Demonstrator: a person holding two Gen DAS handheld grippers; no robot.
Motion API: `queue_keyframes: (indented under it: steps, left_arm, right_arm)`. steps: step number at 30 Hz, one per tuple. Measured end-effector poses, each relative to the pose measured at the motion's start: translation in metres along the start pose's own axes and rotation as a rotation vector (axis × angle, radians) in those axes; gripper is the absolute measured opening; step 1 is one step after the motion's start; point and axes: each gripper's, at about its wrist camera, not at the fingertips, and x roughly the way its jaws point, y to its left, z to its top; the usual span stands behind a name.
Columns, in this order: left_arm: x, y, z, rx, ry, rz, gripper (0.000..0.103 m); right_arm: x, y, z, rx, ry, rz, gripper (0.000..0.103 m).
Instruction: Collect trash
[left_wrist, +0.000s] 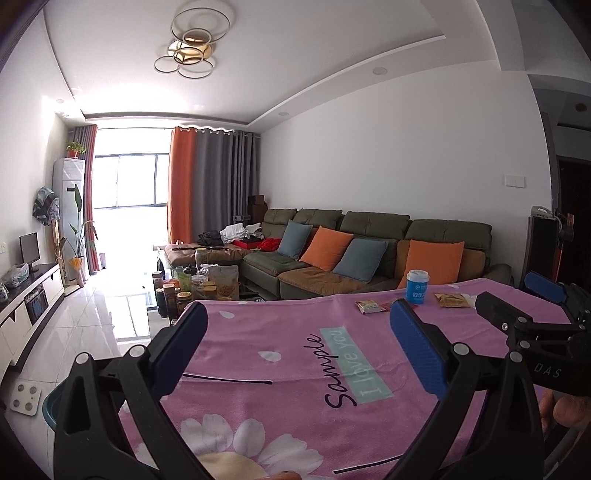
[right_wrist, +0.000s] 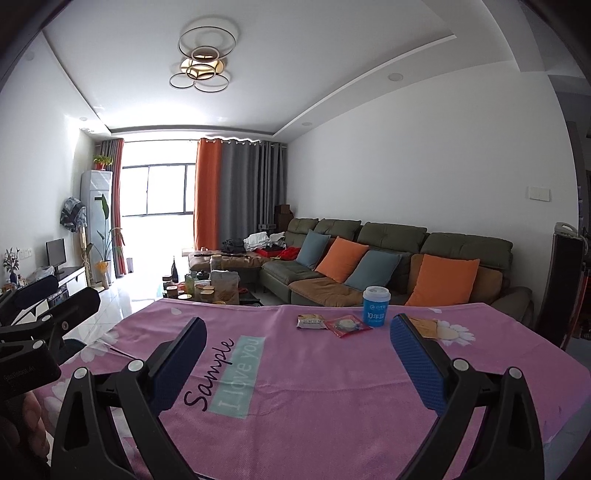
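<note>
Hovering over a pink cloth (right_wrist: 332, 387), left gripper (left_wrist: 299, 332) and right gripper (right_wrist: 299, 345) both spread wide, empty, blue cup (right_wrist: 376, 307) and wrappers (right_wrist: 347, 325) beyond.

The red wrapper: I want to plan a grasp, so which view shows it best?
The right wrist view: the red wrapper lies fully visible beside the cup. In the left wrist view only a sliver shows behind a finger of the left gripper.

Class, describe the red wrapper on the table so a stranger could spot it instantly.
Start at the pink cloth covering the table, then find the blue paper cup standing at its far edge. The red wrapper lies flat just left of the cup; it is the only red one, between two yellowish packets.
</note>
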Motion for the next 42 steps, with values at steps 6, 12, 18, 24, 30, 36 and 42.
queue_keyframes:
  steps: [6, 12, 18, 24, 30, 36, 42]
  left_arm:
    - [-0.019, 0.001, -0.006, 0.017, -0.028, -0.006, 0.097]
    - [-0.021, -0.001, -0.014, 0.025, -0.008, -0.019, 0.097]
    - [-0.025, -0.001, -0.015, 0.025, -0.015, -0.011, 0.097]
    - [-0.022, -0.001, -0.016, 0.029, -0.001, -0.013, 0.097]
    - [-0.021, 0.0, -0.016, 0.032, -0.002, -0.015, 0.097]
    - [-0.021, 0.001, -0.018, 0.033, -0.007, -0.018, 0.097]
    - [-0.023, 0.001, -0.018, 0.037, -0.011, -0.02, 0.097]
  right_arm:
    - [-0.013, 0.001, -0.008, 0.019, -0.011, -0.008, 0.096]
    - [-0.019, 0.002, -0.011, 0.018, -0.002, -0.025, 0.096]
    - [-0.022, 0.003, -0.012, 0.012, 0.005, -0.027, 0.096]
    - [-0.02, 0.003, -0.01, 0.018, 0.014, -0.029, 0.096]
    - [-0.02, 0.008, -0.012, 0.002, 0.021, -0.015, 0.096]
    - [-0.021, 0.01, -0.008, -0.005, 0.014, -0.017, 0.096]
    - [-0.019, 0.011, -0.007, -0.001, 0.018, -0.017, 0.096]
